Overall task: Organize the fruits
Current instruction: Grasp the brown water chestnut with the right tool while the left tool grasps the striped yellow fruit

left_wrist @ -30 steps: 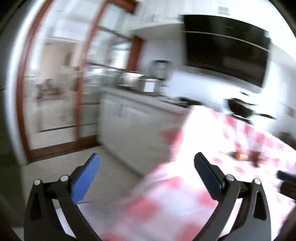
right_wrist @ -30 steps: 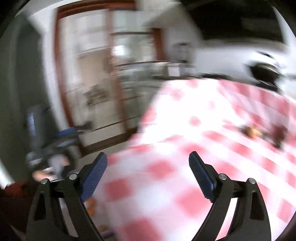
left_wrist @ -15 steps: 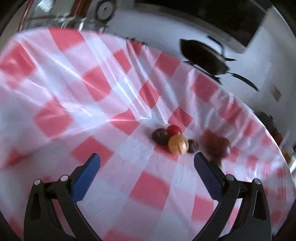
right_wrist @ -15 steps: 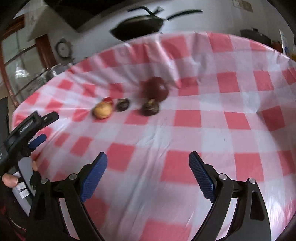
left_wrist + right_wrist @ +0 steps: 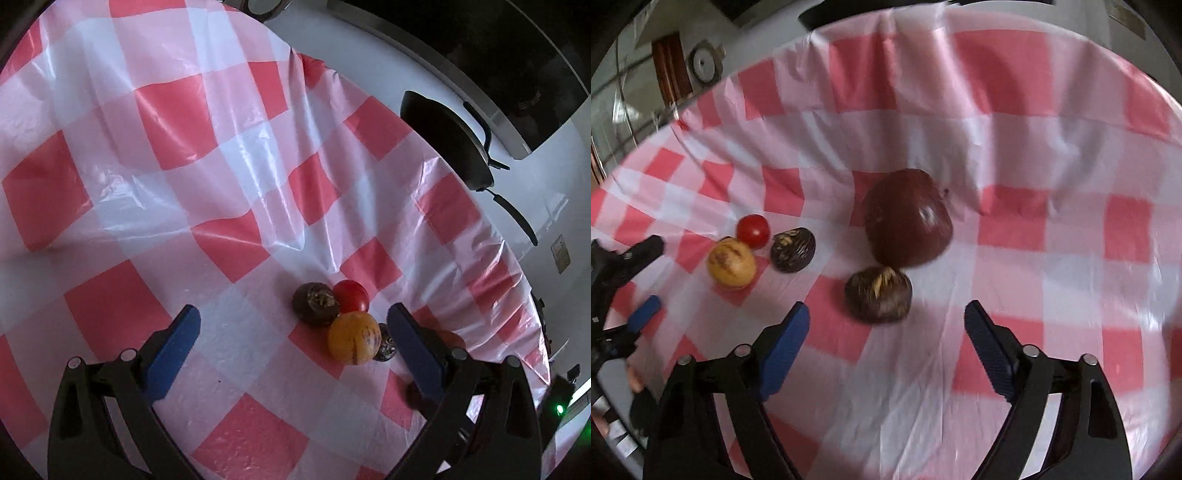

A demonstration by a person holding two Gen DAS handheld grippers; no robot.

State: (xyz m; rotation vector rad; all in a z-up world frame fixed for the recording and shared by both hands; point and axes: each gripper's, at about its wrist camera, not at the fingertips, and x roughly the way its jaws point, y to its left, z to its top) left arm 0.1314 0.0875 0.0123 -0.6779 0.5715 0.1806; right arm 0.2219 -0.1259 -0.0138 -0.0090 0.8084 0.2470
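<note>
Five fruits: lie loose on the checked cloth (image 5: 1015,140) covering the tabletop, none gripped.
Red fruit, large: one dark red apple (image 5: 908,218), the farthest of the group toward the far edge in the right wrist view.
Brown fruit: two clear in the right view, a larger brown fruit (image 5: 878,294) touching the apple's near side, and a smaller brown fruit (image 5: 793,250) to its left; whether the two brown ones seen by the left camera are the same pair cannot be told.
Tomato: one small red tomato (image 5: 351,296), touching a brown fruit in the left view.
Orange fruit: one round orange fruit (image 5: 354,342) with dark streaks, just nearer than the tomato.
Left claw (image 5: 293,338): spread wide, holding nothing, blue pads hovering over the cloth; the orange fruit sits between the fingers, close to the right-hand one.
Right claw (image 5: 886,332): wide apart and holding nothing, the larger brown fruit just ahead of its gap.
Beyond the far edge: one black pan (image 5: 447,140) on the white counter.
</note>
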